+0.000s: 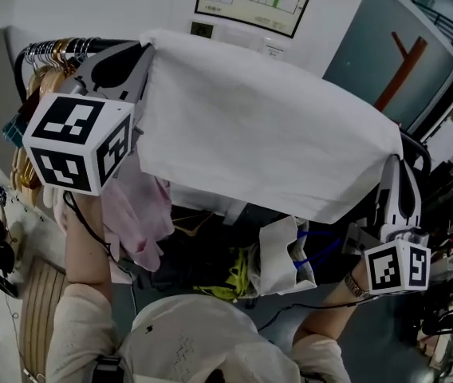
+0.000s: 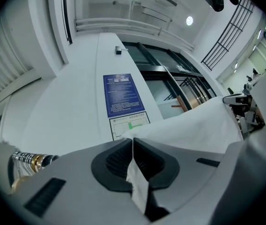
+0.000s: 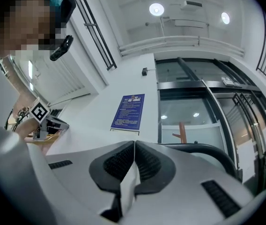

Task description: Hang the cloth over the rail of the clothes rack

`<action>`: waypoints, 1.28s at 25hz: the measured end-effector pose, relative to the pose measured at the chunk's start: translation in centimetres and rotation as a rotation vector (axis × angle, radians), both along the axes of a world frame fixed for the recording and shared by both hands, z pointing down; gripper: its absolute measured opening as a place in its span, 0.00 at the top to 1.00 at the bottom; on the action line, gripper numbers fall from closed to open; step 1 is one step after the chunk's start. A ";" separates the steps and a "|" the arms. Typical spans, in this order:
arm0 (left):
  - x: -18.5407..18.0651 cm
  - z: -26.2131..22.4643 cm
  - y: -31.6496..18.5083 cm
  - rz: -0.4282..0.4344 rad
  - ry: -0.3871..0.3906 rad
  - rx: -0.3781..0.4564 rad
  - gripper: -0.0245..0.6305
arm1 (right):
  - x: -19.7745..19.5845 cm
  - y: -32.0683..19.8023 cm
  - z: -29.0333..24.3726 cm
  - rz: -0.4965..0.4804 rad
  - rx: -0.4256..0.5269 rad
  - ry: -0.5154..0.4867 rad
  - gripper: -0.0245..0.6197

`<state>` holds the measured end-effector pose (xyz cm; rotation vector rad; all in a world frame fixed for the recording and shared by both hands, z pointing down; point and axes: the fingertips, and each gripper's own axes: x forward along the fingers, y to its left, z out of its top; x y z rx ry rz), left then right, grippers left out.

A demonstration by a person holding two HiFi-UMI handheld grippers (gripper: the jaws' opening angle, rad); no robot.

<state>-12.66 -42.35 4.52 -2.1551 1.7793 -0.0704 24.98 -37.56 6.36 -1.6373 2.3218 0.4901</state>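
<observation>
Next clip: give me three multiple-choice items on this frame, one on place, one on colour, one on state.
1. The hangers hang nearest: A the left gripper; B the right gripper; C midway between them.
2. The cloth is: A pink; B white; C blue.
3. The cloth is: A dropped; B held by one gripper; C clamped by both grippers.
Answers: A, they bunch beside it in the head view; B, plain white throughout; C, each gripper view shows fingers shut on a cloth edge.

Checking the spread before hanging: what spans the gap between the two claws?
The white cloth, pinched by the left claw and the right claw at its ends, spans it, seen in the head view.
</observation>
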 end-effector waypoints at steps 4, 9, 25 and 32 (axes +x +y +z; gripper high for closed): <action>1.5 -0.1 -0.5 0.007 -0.054 -0.015 0.93 | 1.4 0.0 0.6 0.007 -0.012 -0.039 0.93; 0.6 -0.1 -0.4 -0.085 -0.125 0.000 0.93 | -0.1 -2.0 3.8 -0.007 -0.083 0.009 0.93; -1.1 3.1 4.1 -0.344 0.056 0.336 0.69 | 2.2 -0.8 6.5 0.085 -0.033 -0.245 0.80; 3.3 13.5 5.9 -0.019 0.147 0.240 0.93 | -0.5 0.4 14.0 0.076 -0.095 -0.140 0.93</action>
